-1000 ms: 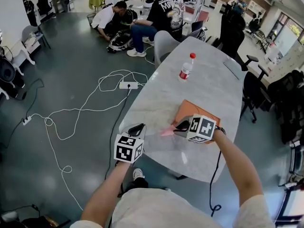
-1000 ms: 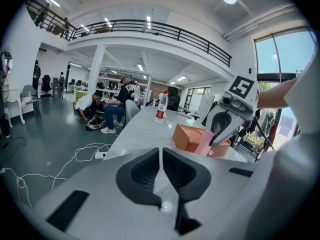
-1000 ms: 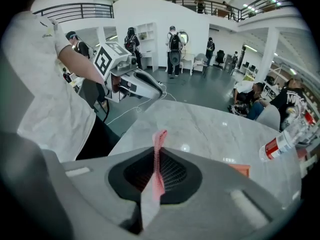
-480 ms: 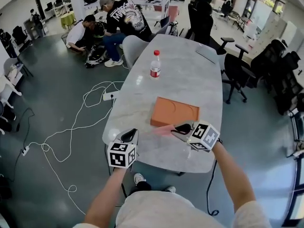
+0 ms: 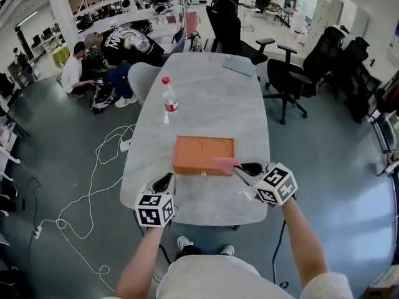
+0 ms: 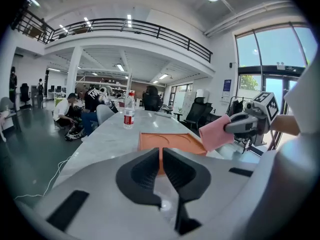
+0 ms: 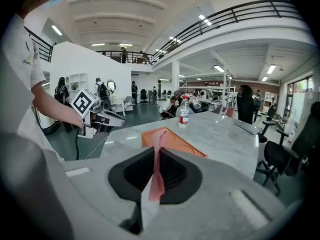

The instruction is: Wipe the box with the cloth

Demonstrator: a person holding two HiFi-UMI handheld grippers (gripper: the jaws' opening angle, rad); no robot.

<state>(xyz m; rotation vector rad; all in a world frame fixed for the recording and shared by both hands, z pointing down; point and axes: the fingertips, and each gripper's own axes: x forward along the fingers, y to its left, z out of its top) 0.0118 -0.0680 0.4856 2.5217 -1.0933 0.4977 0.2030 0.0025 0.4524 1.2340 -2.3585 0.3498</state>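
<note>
An orange flat box (image 5: 204, 155) with round recesses lies on the grey table (image 5: 206, 104), near its front end. My right gripper (image 5: 246, 169) is shut on a pink cloth (image 5: 225, 163), which hangs over the box's near right edge. In the right gripper view the cloth (image 7: 157, 169) runs pinched between the jaws, with the box (image 7: 175, 140) just ahead. My left gripper (image 5: 163, 182) hovers at the table's front left edge, short of the box, its jaws shut with nothing in them. From the left gripper view the box (image 6: 172, 141) and cloth (image 6: 215, 133) show ahead.
A plastic bottle (image 5: 168, 98) with a red cap stands beyond the box on the left. A flat grey laptop (image 5: 240, 66) lies at the table's far end. Office chairs (image 5: 288, 83) stand to the right, cables (image 5: 100, 161) trail on the floor, people (image 5: 121, 48) sit at far left.
The head view has swung round, so the box now lies square ahead. The right gripper with the cloth has come to the box's near right edge. The left gripper stays at the table's front.
</note>
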